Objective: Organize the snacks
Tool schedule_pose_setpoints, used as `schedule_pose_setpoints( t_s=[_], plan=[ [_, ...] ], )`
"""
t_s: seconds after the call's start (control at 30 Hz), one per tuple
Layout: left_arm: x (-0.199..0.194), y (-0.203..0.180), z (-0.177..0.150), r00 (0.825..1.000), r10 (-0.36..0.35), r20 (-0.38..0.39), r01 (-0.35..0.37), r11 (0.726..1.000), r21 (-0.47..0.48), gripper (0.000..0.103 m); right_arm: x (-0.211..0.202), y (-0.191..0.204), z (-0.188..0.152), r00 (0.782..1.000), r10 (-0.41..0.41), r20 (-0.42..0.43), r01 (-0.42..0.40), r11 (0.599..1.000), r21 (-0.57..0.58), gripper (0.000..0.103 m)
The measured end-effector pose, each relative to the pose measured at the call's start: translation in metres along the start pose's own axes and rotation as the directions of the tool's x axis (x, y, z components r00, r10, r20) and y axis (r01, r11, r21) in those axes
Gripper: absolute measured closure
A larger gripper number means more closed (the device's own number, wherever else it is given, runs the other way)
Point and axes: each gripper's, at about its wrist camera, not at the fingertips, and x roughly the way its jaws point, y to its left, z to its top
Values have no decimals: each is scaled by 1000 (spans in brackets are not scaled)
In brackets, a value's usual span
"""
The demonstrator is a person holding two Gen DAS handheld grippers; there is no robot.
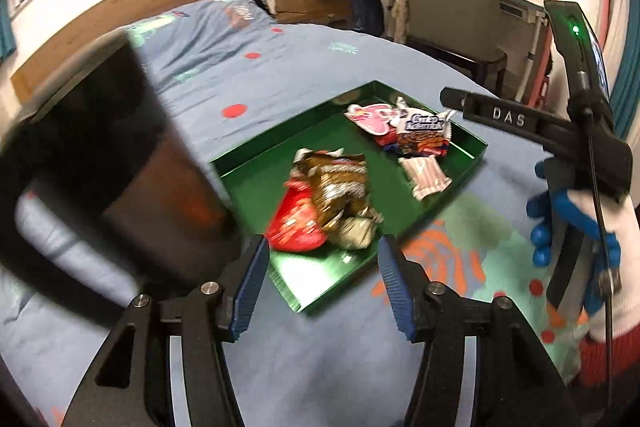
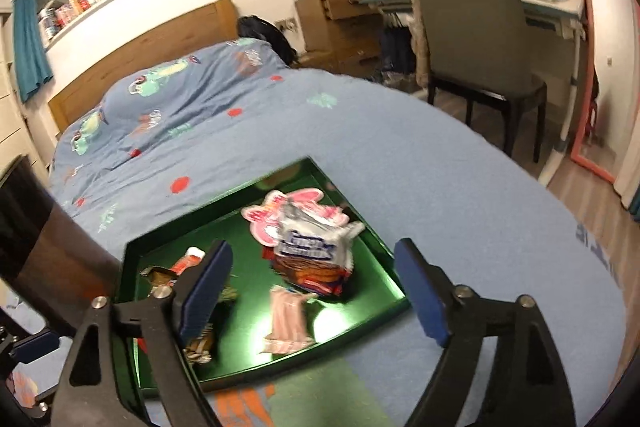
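Note:
A green tray [image 1: 256,163] [image 2: 160,243] lies on the blue bedspread and holds several snack packets. In the left wrist view a red packet [image 1: 294,227] and a brown-gold packet [image 1: 340,187] lie at its near end, and a pink packet [image 1: 370,115], a white-topped cookie bag [image 1: 424,135] and a pink striped packet [image 1: 426,177] at its far end. My left gripper [image 1: 322,287] is open and empty above the tray's near corner. My right gripper [image 2: 312,291] is open and empty above the tray, over the striped packet [image 2: 286,323] and near the cookie bag [image 2: 312,259].
A dark box-like object [image 1: 92,147] stands on the bed left of the tray. The right hand's gripper body [image 1: 560,131] hangs at the right. A grey chair [image 2: 476,39], desk and wooden drawers [image 2: 340,27] stand beyond the bed's far edge.

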Motion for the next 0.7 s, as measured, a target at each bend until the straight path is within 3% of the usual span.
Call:
schedule_pose_setpoints(
  t_s=[0.2, 0.3, 0.47, 0.63, 0.7],
  plan=[
    [-36, 37, -30, 994, 106, 7, -106, 992, -64, 51, -23, 31, -12, 997, 80, -2, -80, 997, -2, 0],
    [-50, 60, -49, 983, 183, -5, -183, 976, -114, 45, -33, 49, -26, 994, 107, -20, -107, 994, -26, 0],
    [-69, 89, -76, 975, 220, -28, -221, 953, -206, 42, -51, 82, -52, 989, 126, -73, -132, 987, -95, 0],
    [-91, 115, -100, 971, 236, -27, -233, 930, -285, 29, -72, 118, -70, 984, 143, -104, -160, 971, -176, 0],
    [-101, 125, -110, 968, 251, -23, -245, 917, -314, 29, -82, 134, -75, 985, 138, -104, -158, 963, -219, 0]
  ],
)
